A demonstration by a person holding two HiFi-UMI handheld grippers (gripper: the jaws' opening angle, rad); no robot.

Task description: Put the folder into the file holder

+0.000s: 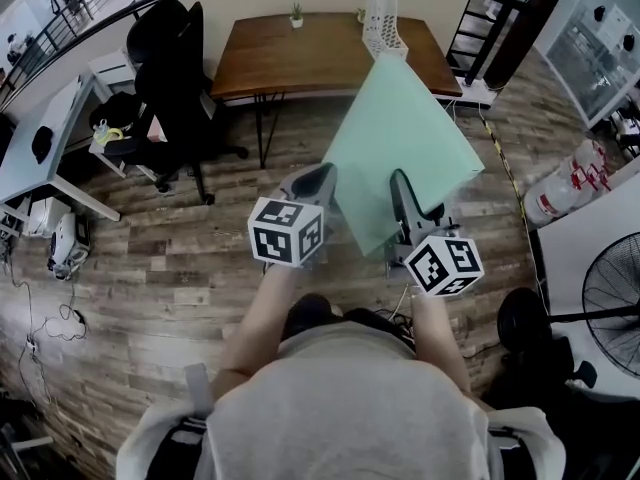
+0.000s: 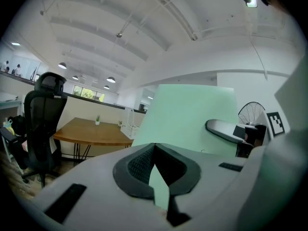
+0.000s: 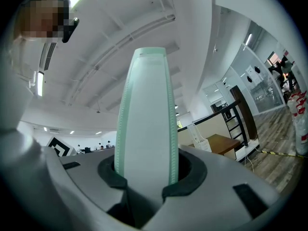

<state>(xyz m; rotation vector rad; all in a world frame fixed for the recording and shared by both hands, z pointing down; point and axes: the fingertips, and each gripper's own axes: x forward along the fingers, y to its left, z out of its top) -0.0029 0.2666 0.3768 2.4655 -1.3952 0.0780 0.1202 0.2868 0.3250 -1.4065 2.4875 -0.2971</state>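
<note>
Mint-green smooth rectangular folder [image 1: 400, 153]

Folder [image 1: 400, 148] covers the near base of the white file holder [image 1: 383, 18] and part of the far table [image 1: 285, 56]; floor fan [image 1: 612, 300] cut off by the right edge; small pot plant [image 1: 296, 15] on the table too small to detail.

A brown wooden table [image 1: 300, 58] stands by the wall, with a small potted plant [image 1: 296, 15] at its far edge. A black office chair [image 1: 165, 48] sits just left of it (a standing fan [image 1: 615, 298] is at the right edge).
</note>
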